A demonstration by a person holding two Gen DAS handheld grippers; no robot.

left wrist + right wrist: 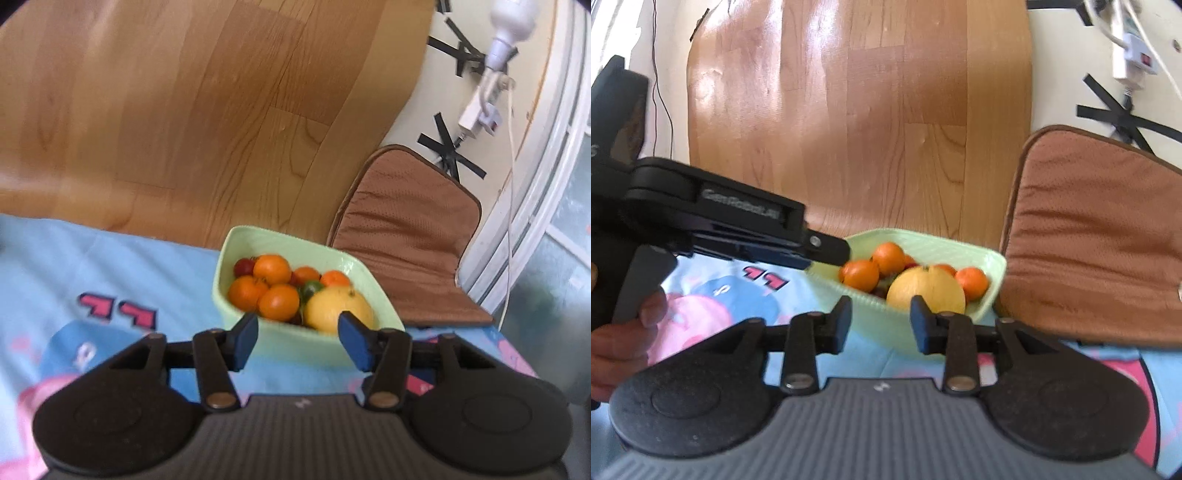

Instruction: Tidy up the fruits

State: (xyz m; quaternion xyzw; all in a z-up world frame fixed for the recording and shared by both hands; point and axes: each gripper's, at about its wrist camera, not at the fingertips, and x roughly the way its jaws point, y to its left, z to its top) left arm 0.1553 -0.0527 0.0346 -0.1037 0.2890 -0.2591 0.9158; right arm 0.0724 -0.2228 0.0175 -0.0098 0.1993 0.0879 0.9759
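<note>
Your jaws stood apart and empty on both the left gripper (298, 341) and right gripper (881, 325); glossy oranges (273, 268) filled the squarish green bowl (284, 341) on the cartoon-printed blue cloth (110, 258) above wood-plank floor (166, 110).

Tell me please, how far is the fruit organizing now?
Done: nothing that shows. The small oranges, the large yellow citrus fruit and some red and green fruits all sit together in the pale green square bowl on the light blue cartoon cloth. In hand: nothing; the left hand-held gripper and right hand-held gripper are open and empty before the bowl. Left: all sorting.
</note>
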